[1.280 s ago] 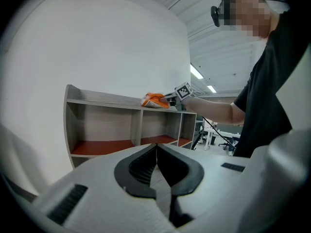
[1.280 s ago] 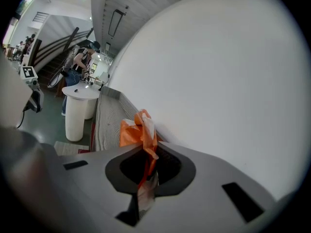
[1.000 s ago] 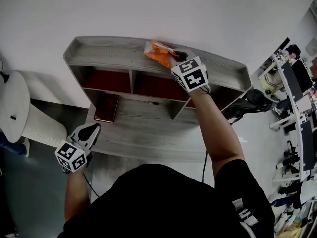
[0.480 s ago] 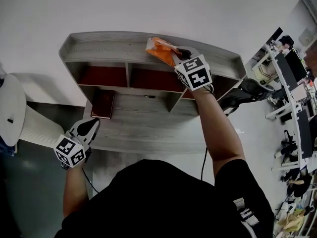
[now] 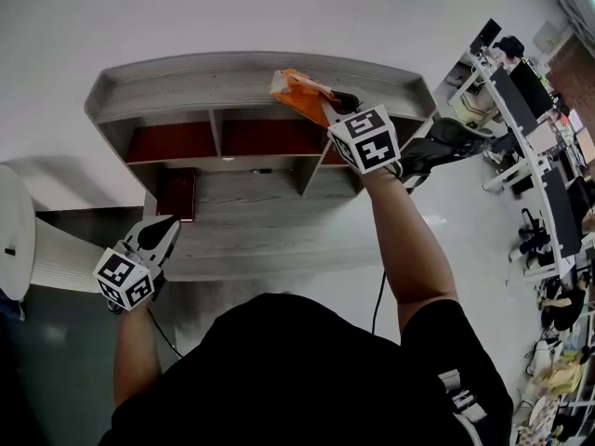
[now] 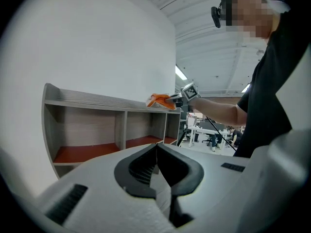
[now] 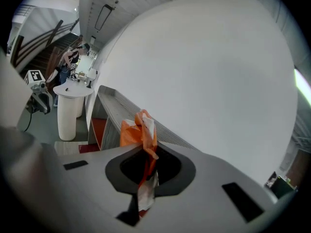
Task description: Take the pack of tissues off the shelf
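Observation:
An orange and white pack of tissues (image 5: pixel 299 94) hangs just above the top board of a grey wooden shelf (image 5: pixel 186 77). My right gripper (image 5: pixel 327 110) is shut on its wrapper, which bunches up between the jaws in the right gripper view (image 7: pixel 144 135). The pack (image 6: pixel 161 101) also shows far off in the left gripper view, above the shelf's top edge. My left gripper (image 5: pixel 158 235) hangs low at the left, off the front of the desk board, shut and holding nothing; its jaws meet in the left gripper view (image 6: pixel 156 154).
The shelf has red-floored compartments (image 5: pixel 172 142) and stands on a grey desk board (image 5: pixel 251 230) with a dark red book (image 5: pixel 177 193). A white round stand (image 5: pixel 14 249) is at the left. Office desks and chairs (image 5: pixel 521 110) fill the right. A white wall is behind the shelf.
The pack has come up off the top board with my right gripper and moved slightly toward me. The head view has swung, so the shelf sits further left. My left gripper stays low.

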Demonstrator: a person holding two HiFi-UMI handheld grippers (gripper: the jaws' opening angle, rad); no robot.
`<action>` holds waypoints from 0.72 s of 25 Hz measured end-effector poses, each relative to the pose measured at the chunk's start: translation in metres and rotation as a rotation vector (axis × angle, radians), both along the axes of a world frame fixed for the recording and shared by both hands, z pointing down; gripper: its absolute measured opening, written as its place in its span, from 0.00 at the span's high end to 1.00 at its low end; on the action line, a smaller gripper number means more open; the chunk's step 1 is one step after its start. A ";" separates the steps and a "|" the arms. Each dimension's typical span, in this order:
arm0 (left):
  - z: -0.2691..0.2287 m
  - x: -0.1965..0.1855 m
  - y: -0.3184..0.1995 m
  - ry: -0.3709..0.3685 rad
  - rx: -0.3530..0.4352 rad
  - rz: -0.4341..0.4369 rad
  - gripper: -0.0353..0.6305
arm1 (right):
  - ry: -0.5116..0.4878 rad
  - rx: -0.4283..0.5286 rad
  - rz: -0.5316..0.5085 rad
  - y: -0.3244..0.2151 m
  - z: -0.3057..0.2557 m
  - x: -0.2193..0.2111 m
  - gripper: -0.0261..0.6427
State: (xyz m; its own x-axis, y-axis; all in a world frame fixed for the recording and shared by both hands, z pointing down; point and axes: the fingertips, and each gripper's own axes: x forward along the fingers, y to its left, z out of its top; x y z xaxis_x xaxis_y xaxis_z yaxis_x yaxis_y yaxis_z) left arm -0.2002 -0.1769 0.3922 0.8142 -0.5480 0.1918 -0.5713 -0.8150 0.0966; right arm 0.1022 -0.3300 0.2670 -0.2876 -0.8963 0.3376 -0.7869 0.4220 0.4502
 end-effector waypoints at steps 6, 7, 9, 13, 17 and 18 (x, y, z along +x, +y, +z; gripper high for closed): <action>-0.003 0.019 0.000 -0.001 0.010 0.077 0.92 | 0.006 -0.001 0.077 0.031 0.003 0.033 0.94; -0.003 0.022 0.000 -0.004 0.011 0.090 0.92 | 0.006 0.001 0.090 0.035 0.002 0.038 0.94; -0.003 0.029 0.002 -0.006 0.012 0.116 0.92 | 0.005 0.005 0.113 0.046 0.000 0.047 0.94; -0.003 0.042 0.005 -0.008 0.016 0.158 0.92 | 0.008 0.003 0.155 0.069 0.003 0.066 0.94; -0.005 0.052 0.008 -0.013 0.020 0.194 0.92 | 0.010 -0.001 0.198 0.093 0.007 0.081 0.94; -0.005 0.055 0.009 -0.013 0.020 0.201 0.92 | 0.009 -0.002 0.206 0.099 0.008 0.083 0.94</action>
